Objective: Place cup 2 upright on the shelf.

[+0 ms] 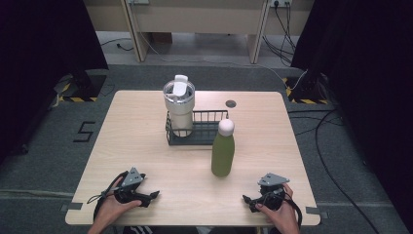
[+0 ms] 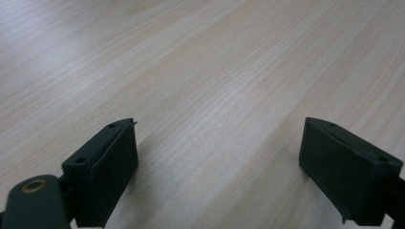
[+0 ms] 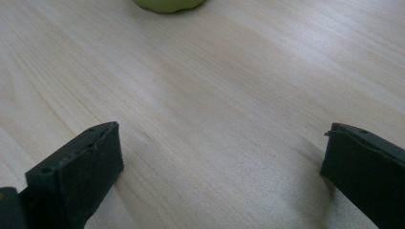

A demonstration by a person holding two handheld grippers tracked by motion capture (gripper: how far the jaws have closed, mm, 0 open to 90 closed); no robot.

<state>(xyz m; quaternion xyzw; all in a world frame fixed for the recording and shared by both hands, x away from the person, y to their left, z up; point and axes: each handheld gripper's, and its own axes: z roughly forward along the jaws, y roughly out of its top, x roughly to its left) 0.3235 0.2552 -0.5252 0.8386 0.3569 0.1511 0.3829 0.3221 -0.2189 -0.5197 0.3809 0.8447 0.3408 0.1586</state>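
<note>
A green bottle (image 1: 223, 153) with a white cap stands upright on the wooden table (image 1: 141, 156), just right of centre. Its base (image 3: 167, 5) shows at the top edge of the right gripper view. Behind it a black wire basket (image 1: 207, 137) holds a white tumbler (image 1: 179, 105) with a clear lid in its left end. My left gripper (image 1: 151, 199) rests near the front left edge, open, nothing between its jaws (image 2: 219, 167). My right gripper (image 1: 248, 203) rests near the front right edge, also open and empty (image 3: 219, 167), pointing toward the bottle.
A small dark round disc (image 1: 231, 103) sits in the tabletop behind the basket. Bare wood lies between both grippers and the bottle. Beyond the table are grey floor, cables (image 1: 331, 146) at the right and dark curtains on both sides.
</note>
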